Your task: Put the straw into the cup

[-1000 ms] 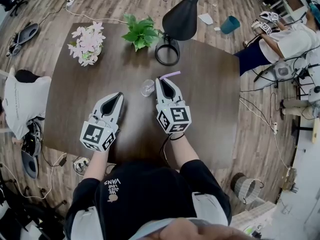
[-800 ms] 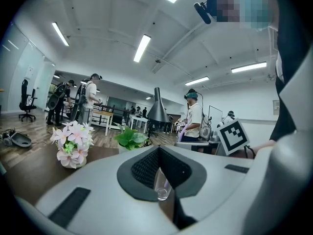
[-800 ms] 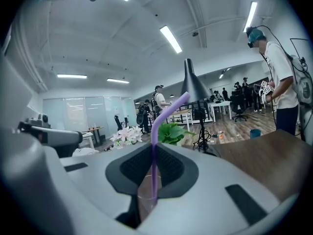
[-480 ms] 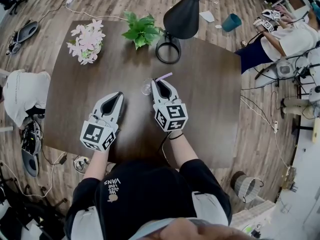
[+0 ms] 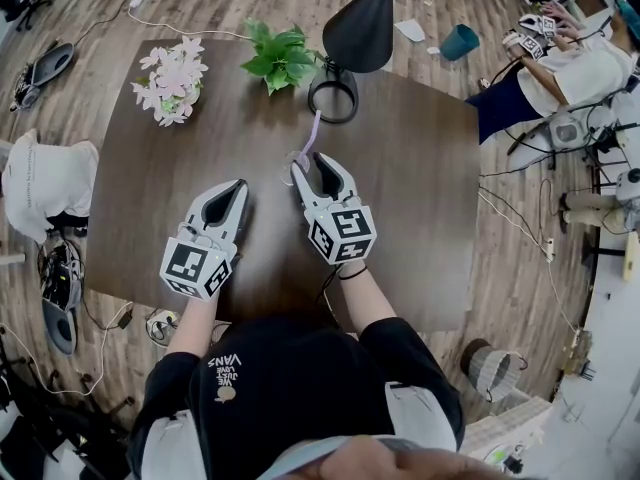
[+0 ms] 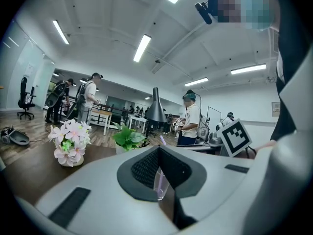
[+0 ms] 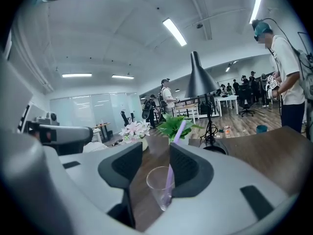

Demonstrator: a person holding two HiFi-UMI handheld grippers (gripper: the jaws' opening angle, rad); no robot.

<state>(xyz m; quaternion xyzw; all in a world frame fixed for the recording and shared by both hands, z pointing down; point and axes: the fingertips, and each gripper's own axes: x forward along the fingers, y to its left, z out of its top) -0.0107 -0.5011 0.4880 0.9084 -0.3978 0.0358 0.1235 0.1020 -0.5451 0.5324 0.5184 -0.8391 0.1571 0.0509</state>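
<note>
Right tongs point(image 5: 315, 165), centre frame, have just sprung open, grasping nothing; the clear cup point(image 7: 160, 186) stands between their tips, purple straw point(image 7: 171, 173) leaning inside; left tongs point(image 5: 238, 186), lower left, clenched empty; a careless withdrawal could topple the light cup across the worktop point(image 5: 420, 168).

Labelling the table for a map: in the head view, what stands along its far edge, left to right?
pink flowers → green plant → lamp base

The head view looks steeply down on the table point(image 5: 420, 188); both gripper views look level across it, close, sharing the cup point(image 7: 156, 186)
</note>
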